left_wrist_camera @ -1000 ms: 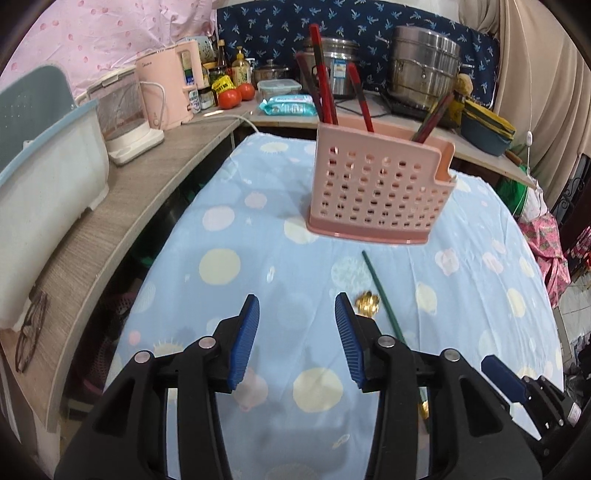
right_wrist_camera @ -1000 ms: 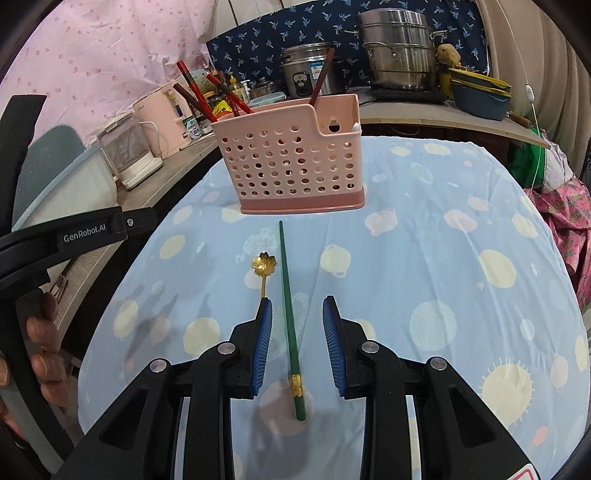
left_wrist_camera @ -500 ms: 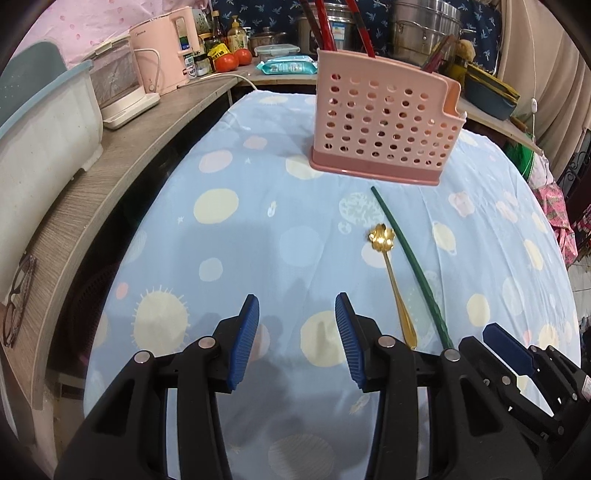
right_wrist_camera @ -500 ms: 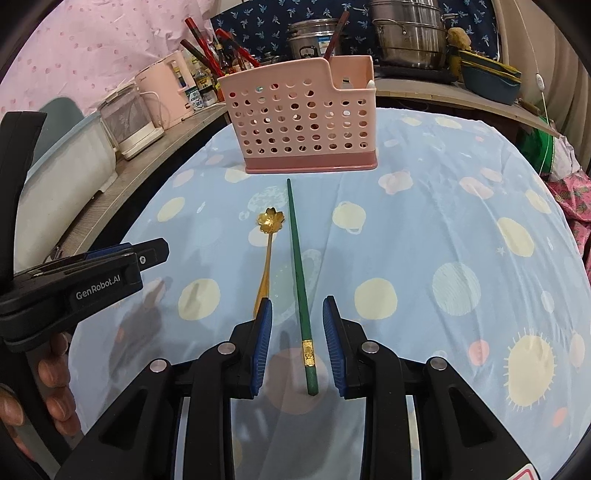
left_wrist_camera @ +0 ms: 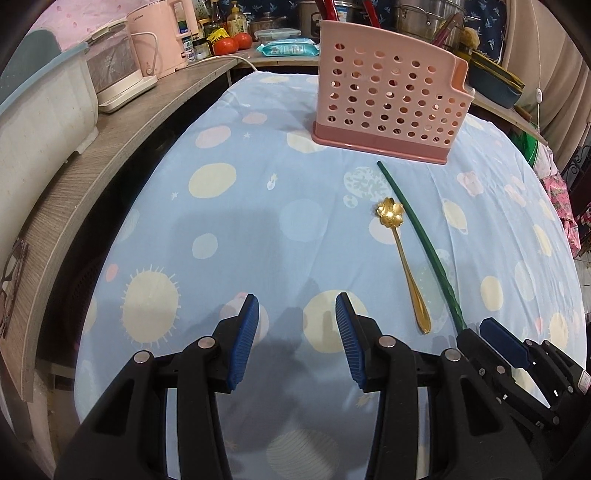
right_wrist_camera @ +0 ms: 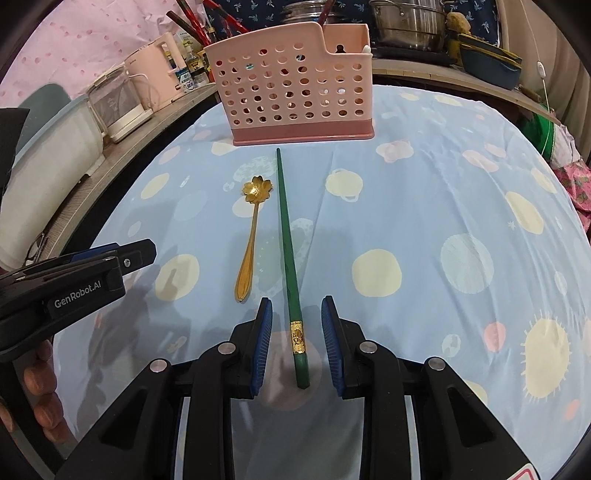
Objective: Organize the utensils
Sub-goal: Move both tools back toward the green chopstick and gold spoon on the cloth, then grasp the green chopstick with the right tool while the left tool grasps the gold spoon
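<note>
Home kitchen — steel pots [right_wrist_camera: 406, 22], kettle [left_wrist_camera: 166, 37], tomatoes [left_wrist_camera: 232, 42].

Both grippers, left [left_wrist_camera: 294, 338] and right [right_wrist_camera: 296, 341], were black plastic with ribbed blue pads [right_wrist_camera: 263, 345], silver screws, white "GenRobot.AI" lettering, bare fingers [right_wrist_camera: 35, 380] behind.

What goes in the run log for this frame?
right tongs: open, straddling green chopstick's thick end | left tongs: open, holding nothing | gold flower-bowl spoon: on cloth | pink perforated plastic caddy: upright
</note>
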Available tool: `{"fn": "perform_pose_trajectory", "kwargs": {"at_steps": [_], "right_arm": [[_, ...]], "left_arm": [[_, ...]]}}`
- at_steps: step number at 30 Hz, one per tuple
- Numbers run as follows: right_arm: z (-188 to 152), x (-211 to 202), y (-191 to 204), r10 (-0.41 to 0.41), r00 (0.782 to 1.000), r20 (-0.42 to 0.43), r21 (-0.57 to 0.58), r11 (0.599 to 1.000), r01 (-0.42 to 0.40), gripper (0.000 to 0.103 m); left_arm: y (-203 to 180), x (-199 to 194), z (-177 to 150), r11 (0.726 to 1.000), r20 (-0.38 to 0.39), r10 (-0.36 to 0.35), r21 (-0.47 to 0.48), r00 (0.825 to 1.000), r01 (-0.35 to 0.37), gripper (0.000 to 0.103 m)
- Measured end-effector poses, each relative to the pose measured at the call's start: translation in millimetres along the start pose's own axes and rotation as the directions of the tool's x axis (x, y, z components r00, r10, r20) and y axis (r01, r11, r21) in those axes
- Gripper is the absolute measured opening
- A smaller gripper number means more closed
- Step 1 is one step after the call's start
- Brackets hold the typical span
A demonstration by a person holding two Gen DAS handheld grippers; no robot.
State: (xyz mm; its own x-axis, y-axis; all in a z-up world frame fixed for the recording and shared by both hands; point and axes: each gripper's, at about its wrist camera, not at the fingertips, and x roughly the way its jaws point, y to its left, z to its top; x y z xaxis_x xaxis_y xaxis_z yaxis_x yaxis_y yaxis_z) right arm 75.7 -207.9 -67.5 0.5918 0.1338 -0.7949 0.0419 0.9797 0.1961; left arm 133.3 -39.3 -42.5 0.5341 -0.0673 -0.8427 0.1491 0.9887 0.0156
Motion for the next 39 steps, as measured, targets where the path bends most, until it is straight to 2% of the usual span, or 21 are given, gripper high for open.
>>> {"fn": "perform_pose_trajectory", "kwargs": {"at_steps": [5, 7, 15, 23, 27, 39], "right_arm": [[-1.9, 4.0, 0.9, -0.003, 1.0, -0.012, -0.009, 1.0, 0.002, 0.022], [-3.5, 6.1, 3.3, -0.005, 1.0, -0.02, -0.019, 1.0, 0.005, 0.015], [-6.6, 6.8, 6.7, -0.024, 1.0, -0.018, -0.044, 0.999, 0.024, 0.008], [-6.7, 6.8, 7.7, -0.031, 0.999, -0.016, -0.05, 0.998, 0.03, 0.008], [-7.4, 6.4, 6.9, -0.033, 0.999, -0.013, -0.049, 0.998, 0.033, 0.007], [-13.5, -5.6, -30.3, -0.071, 0.997, 0.003, 0.037, 0.997, 0.071, 0.007]], "left_arm": [[-1.3, 3.5, -2.9, 1.0, -0.011, 0.0, 0.002, 1.0, 0.0, 0.041], [-2.0, 4.5, -3.5, 1.0, -0.014, -0.001, 0.003, 1.0, 0.001, 0.041], [-2.3, 6.1, -4.1, 1.0, -0.021, 0.0, 0.003, 1.0, 0.0, 0.042], [-3.1, 7.0, -4.9, 1.0, -0.023, -0.004, 0.005, 1.0, 0.005, 0.043], [-5.6, 6.1, -5.7, 1.0, -0.018, -0.005, 0.005, 1.0, 0.005, 0.054], [-35.2, 12.3, -3.9, 0.996, -0.047, -0.085, 0.033, 0.995, 0.087, 0.056]]}}
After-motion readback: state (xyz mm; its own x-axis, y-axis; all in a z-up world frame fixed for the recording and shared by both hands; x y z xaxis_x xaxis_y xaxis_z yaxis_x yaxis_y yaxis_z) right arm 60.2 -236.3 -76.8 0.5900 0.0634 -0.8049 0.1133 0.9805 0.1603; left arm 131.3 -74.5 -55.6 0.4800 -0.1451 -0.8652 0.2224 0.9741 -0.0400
